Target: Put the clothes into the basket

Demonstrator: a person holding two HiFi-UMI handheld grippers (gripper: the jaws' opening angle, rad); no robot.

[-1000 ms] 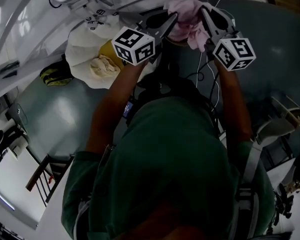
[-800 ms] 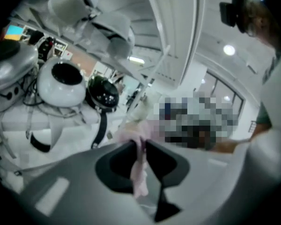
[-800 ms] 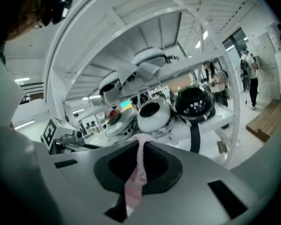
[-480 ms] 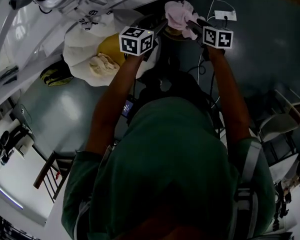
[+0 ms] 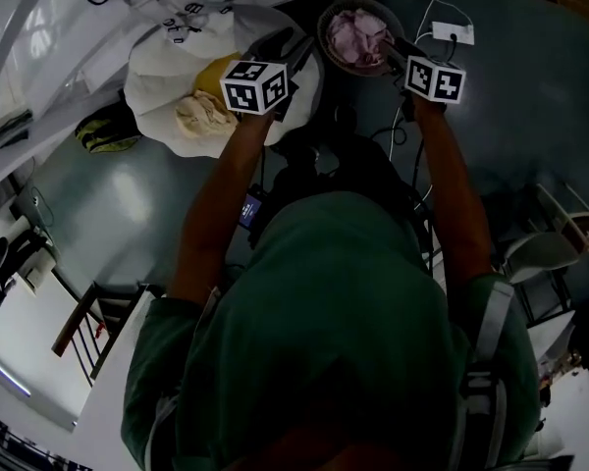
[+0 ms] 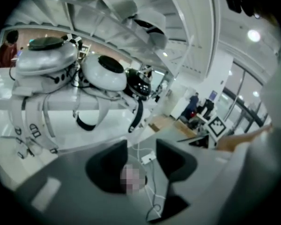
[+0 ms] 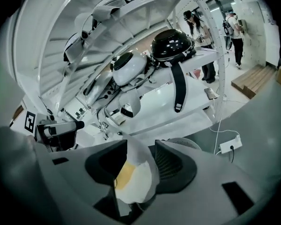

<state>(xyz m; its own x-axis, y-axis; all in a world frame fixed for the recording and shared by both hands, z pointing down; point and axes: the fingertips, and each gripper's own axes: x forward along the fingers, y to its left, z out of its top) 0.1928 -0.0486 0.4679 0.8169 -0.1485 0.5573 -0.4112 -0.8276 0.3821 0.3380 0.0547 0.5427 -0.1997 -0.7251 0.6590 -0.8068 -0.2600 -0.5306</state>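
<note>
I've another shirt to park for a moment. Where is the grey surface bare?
Bare grey surface lies right of the power strip, and below the white cloth pile. Crowded around the basket, with cables beside it.

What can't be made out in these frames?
Head view: anything under the pink clothes in the basket, covered by them.
Head view: garment type of the beige cloth on the white bag, too small and dark.
Left gripper view: lower centre, under a mosaic patch.
Head view: floor below the person, blocked by the body.
</note>
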